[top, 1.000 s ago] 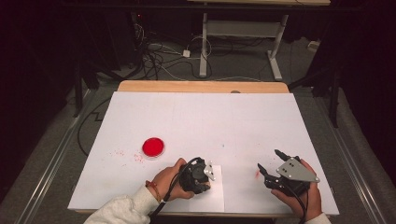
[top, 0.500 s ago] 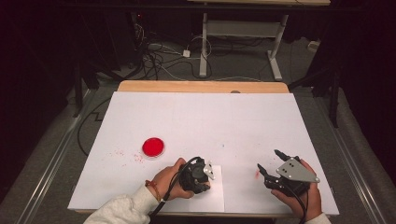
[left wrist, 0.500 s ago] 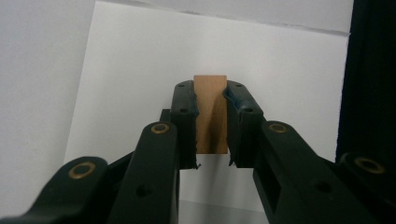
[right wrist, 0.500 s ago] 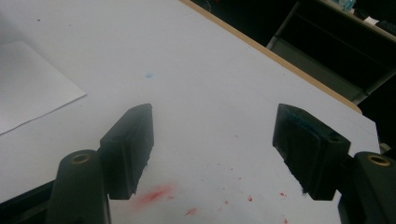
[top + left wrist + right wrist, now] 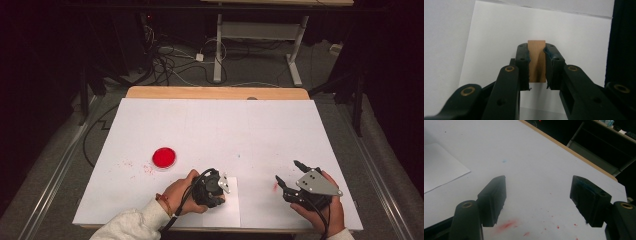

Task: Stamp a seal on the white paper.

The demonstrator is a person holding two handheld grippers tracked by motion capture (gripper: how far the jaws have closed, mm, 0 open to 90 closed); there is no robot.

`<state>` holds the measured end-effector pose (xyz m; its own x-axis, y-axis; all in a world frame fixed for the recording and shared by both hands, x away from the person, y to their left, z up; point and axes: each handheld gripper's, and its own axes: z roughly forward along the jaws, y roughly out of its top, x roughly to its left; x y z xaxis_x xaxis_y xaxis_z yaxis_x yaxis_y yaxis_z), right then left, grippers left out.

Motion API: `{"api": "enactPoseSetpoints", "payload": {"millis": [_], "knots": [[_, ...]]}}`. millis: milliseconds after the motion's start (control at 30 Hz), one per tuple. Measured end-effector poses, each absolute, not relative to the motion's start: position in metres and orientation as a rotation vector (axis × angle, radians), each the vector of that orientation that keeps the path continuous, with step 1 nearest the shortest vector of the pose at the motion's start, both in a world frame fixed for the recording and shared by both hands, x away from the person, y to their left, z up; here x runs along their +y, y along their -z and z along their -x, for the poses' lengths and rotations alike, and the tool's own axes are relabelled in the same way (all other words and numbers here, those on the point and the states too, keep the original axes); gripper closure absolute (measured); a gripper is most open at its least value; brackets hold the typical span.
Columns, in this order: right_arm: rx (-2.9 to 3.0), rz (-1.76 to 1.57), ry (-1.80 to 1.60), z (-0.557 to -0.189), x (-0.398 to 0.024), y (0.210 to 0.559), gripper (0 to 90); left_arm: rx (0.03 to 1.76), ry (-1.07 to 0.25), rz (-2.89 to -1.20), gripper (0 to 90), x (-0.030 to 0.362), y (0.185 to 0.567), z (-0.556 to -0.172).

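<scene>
Left gripper (image 5: pixel 537 53): clamped on wooden block (image 5: pixel 537 61), held over paper sheet (image 5: pixel 499 37) near table's front edge.
Right gripper (image 5: pixel 537 195): jaws apart, nothing between, above red smear (image 5: pixel 507 225).
Red dish (image 5: pixel 164 157): left of both, well apart.
Table (image 5: pixel 215 125): white-covered.

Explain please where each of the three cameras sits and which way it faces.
High view: above the person's side, facing forward and down on the table; both hands and forearms show.
Left gripper view: on the left gripper, facing down; jaws shut on a wooden block over the paper sheet.
Right gripper view: on the right gripper, facing across the table; jaws open.
Shared: the paper sheet, red smears.
</scene>
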<state>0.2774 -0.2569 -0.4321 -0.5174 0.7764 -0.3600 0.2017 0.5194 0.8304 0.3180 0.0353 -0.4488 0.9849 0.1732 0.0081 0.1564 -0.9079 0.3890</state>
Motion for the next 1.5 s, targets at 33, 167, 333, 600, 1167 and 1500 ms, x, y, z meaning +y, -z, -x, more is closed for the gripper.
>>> {"api": "enactPoseSetpoints", "payload": {"millis": [33,167,333,600,1167,1500], "knots": [[2.004,-0.795,-0.967,-0.277,-0.257,0.432,29.8,0.234,-0.067,-2.734,73.9,0.035,0.449,-0.317],[2.001,-0.798,-0.971,-0.277,-0.258,0.432,29.8,0.241,-0.094,-2.731,73.8,0.037,0.446,-0.316],[1.998,-0.801,-0.975,-0.278,-0.26,0.432,29.8,0.267,-0.097,-2.644,73.7,0.049,0.428,-0.317],[1.994,-0.795,-0.978,-0.277,-0.26,0.43,29.8,0.311,-0.158,-2.561,73.7,0.066,0.412,-0.318],[1.998,-0.788,-0.992,-0.282,-0.257,0.429,29.8,0.399,-0.202,-2.521,73.7,0.094,0.407,-0.326],[1.997,-0.792,-0.987,-0.282,-0.258,0.43,29.8,0.424,-0.224,-2.531,73.7,0.104,0.408,-0.331]]}}
